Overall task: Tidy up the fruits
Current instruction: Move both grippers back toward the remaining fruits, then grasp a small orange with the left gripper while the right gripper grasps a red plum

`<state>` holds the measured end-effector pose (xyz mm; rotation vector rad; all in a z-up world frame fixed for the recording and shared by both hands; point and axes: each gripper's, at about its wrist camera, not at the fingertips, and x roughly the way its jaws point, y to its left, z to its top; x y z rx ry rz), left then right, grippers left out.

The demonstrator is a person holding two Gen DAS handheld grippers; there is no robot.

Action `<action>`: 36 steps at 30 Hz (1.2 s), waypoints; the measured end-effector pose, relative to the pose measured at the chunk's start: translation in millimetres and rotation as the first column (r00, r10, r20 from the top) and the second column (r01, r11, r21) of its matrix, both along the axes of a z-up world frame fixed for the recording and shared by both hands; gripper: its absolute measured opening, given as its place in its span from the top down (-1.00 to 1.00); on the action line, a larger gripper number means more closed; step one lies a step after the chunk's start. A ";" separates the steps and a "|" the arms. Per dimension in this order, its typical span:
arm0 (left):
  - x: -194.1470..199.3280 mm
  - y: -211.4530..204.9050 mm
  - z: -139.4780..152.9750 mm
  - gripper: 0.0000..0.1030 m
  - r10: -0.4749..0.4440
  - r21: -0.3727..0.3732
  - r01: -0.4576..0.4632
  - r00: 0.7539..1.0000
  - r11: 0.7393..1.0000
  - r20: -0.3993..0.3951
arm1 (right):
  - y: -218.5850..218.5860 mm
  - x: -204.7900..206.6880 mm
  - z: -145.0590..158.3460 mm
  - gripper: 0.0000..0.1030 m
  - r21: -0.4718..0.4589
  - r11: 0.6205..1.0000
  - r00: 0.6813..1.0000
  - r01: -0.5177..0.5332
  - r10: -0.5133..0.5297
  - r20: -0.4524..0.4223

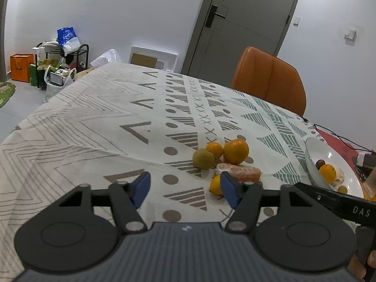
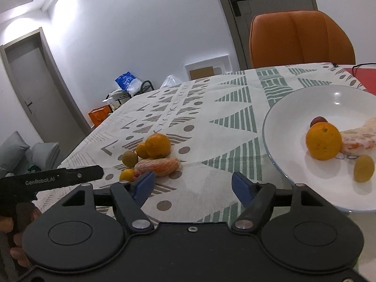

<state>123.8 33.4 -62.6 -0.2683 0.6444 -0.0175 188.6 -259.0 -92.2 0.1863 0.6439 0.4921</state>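
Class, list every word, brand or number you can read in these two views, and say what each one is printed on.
"GenRobot.AI": white print on the black arm of the left tongs, seen in the right wrist view; the last letters are hard to make out.
"DAS": white letters, cut off at the frame edge, on the black arm of the right tongs, seen in the left wrist view.
Orange paper bag on the floor: print too small to read.
Blue plastic bag: print blurred.

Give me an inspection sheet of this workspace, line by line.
Surface: patterned tablecloth covering the table.
Job's things: white bowl holding an orange, a peeled piece and small fruits; loose fruit pile on the cloth.
Clutter: red mat at the far edge.
Grippers: left gripper and right gripper, jaws open, empty.
Cables: black cable beyond the bowl.
Surroundings: orange chair, doors, bags by the wall.
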 end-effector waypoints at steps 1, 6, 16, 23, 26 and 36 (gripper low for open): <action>2.1 -0.9 -1.8 -0.14 -0.005 -0.004 0.005 1.000 1.000 -0.002 | 1.1 1.7 -0.9 -0.32 0.001 1.000 1.000 -0.002 0.002 -0.003; 10.1 -4.5 -8.7 -0.03 -0.025 -0.025 0.025 1.000 0.999 -0.010 | 5.8 11.5 -6.5 -0.14 0.008 1.000 1.000 -0.021 0.021 -0.022; 21.3 -20.1 -15.0 0.26 -0.091 -0.050 0.090 0.996 0.995 -0.010 | 11.3 21.4 -11.2 -0.10 0.032 0.998 0.998 -0.047 0.048 -0.039; 25.0 -23.4 -19.1 0.55 -0.103 -0.049 0.103 0.995 0.994 -0.008 | 10.7 21.1 -11.8 -0.06 0.043 0.998 0.998 -0.048 0.050 -0.043; 22.8 -20.9 -17.8 0.57 -0.096 -0.062 0.095 0.995 0.994 -0.006 | 13.6 20.3 -11.1 0.00 0.044 0.997 0.997 -0.059 0.061 -0.041; 14.1 -4.1 -13.0 0.57 -0.052 -0.057 0.052 0.999 0.997 0.013 | 34.5 16.8 -10.3 0.08 0.039 0.993 0.993 -0.111 0.112 -0.041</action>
